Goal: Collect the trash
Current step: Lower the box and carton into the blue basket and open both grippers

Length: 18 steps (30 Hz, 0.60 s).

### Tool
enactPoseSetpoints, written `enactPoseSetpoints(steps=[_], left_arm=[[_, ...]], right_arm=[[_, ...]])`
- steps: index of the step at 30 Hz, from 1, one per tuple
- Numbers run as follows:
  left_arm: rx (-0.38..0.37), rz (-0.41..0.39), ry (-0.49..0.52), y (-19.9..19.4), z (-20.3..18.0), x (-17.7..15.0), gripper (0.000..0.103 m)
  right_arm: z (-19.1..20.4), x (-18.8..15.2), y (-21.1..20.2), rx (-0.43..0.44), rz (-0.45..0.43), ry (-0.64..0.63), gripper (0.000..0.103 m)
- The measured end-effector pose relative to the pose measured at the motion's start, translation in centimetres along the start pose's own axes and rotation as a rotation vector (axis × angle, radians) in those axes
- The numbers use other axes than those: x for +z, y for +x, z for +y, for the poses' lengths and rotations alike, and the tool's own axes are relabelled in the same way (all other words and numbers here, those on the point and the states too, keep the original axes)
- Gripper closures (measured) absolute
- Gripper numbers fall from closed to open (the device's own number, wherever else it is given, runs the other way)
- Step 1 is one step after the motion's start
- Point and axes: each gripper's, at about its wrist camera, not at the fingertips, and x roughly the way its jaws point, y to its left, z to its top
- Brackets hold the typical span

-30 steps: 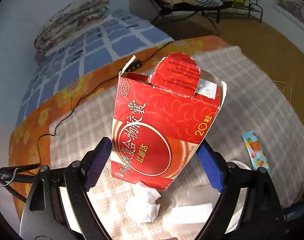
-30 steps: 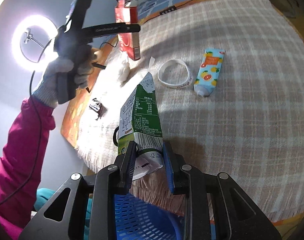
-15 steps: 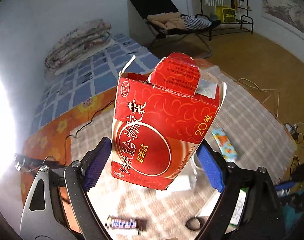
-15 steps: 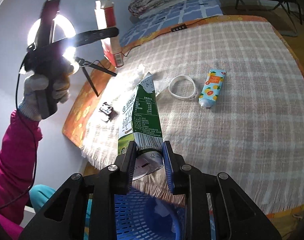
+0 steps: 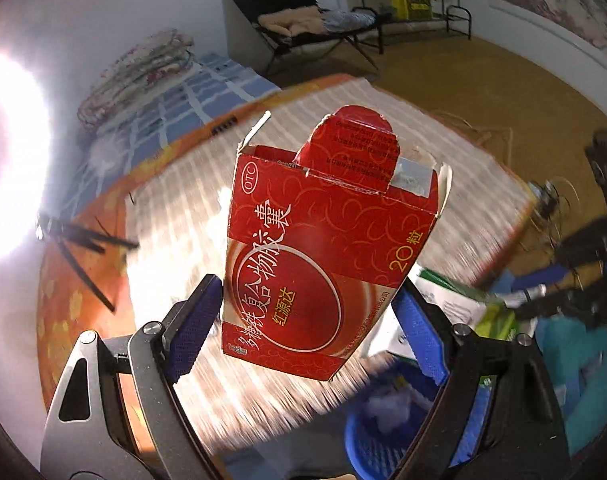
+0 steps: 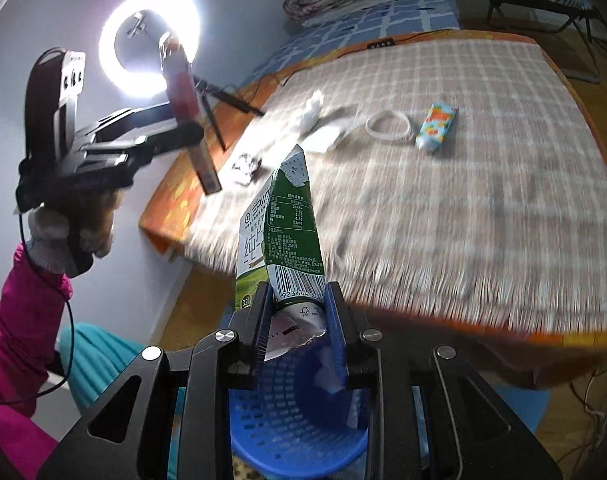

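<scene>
My left gripper [image 5: 307, 320] is shut on a red medicine box [image 5: 327, 240] with its top flap open, held in the air over the near edge of the plaid-covered table [image 5: 183, 216]. It also shows in the right wrist view [image 6: 191, 120]. My right gripper [image 6: 299, 316] is shut on a flattened green milk carton [image 6: 281, 220], held over a blue plastic basket [image 6: 291, 420]. The basket [image 5: 367, 440] with white crumpled paper inside shows at the lower right of the left wrist view.
On the table lie a crumpled tissue [image 6: 313, 108], a white paper [image 6: 323, 138], a white ring [image 6: 389, 126], an orange-patterned tube [image 6: 435, 126] and a small foil wrapper [image 6: 245, 166]. A ring light [image 6: 151, 40] stands at the table's left.
Both grippers have pulled back from the table towards the basket. The red box has swung off the tabletop and the carton now hangs above the basket.
</scene>
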Motion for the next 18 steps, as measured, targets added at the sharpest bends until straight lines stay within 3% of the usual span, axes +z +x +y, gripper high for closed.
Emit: enactPoseSetpoints(steps=[6, 18], left_arm=[[-0.047, 0.066, 0.007, -0.3, -3.4, -5.4, 0.015], [-0.151, 0.18, 0.005, 2.2, -7.9, -12.0, 0.015]], right_arm=[[1.0, -3.0, 0.4, -0.016, 0.067, -0.023, 0.078], [0.6, -7.2, 3.4, -0.061, 0.18, -0.006, 0.078]])
